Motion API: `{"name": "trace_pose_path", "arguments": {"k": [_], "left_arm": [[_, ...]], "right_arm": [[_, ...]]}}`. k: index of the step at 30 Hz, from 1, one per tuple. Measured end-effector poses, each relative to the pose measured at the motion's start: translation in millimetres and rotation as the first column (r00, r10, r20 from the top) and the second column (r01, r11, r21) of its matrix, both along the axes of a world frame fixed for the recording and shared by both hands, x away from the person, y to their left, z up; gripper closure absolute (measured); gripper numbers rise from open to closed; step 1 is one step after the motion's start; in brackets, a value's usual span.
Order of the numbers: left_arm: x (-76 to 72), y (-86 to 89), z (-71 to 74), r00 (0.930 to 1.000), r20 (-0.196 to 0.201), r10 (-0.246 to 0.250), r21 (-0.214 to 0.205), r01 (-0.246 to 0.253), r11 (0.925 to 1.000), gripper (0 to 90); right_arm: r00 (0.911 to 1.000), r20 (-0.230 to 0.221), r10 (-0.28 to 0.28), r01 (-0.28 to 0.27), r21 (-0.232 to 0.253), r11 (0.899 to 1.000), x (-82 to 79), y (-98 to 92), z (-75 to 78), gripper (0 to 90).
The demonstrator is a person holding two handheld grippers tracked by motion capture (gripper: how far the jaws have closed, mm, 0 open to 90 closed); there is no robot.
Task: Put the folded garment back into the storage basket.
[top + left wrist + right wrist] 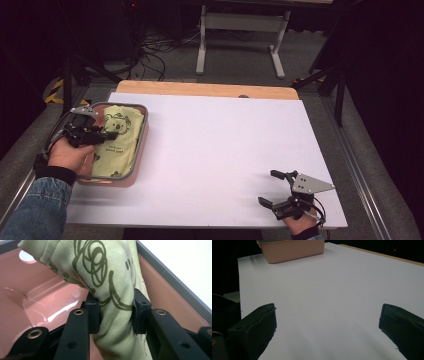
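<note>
Left gripper [102, 134]: black two-jaw tool, jaws drawn in and pinching a bunched fold of the green cloth [110, 285]; pads press the fabric from both sides. Green cloth: pale green, dark printed drawing and lettering, lying inside the pink bin [142, 145] at the table's left edge. Pink bin: grey rim, glossy pink interior. Right gripper [276, 191]: jaws spread wide, nothing between them, resting near the front right corner of the white table [225, 150], well apart from the bin.
</note>
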State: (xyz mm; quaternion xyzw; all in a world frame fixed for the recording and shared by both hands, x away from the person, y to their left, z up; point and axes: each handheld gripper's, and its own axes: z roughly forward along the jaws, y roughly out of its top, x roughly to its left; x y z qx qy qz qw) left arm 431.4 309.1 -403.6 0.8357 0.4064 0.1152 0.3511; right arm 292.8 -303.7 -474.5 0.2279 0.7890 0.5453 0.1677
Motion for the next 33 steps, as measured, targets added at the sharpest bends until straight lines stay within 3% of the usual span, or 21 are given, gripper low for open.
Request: {"name": "trace_pose_path", "arguments": {"k": [25,33], "left_arm": [[6.7,-3.8,-8.2,0.9989,-0.032,0.034,0.028,-0.033,0.9991,63.0],[10.3,-2.1,-10.9,0.9947,-0.048,0.091,0.038,-0.09,0.9952,45.8]], "right_arm": [[1.0,0.001,-0.001,0.001,-0.001,1.0,-0.9,-0.6,0.4,1.9],[1.0,0.001,0.001,-0.001,0.0,1.0,-0.9,-0.6,0.4,1.8]]}}
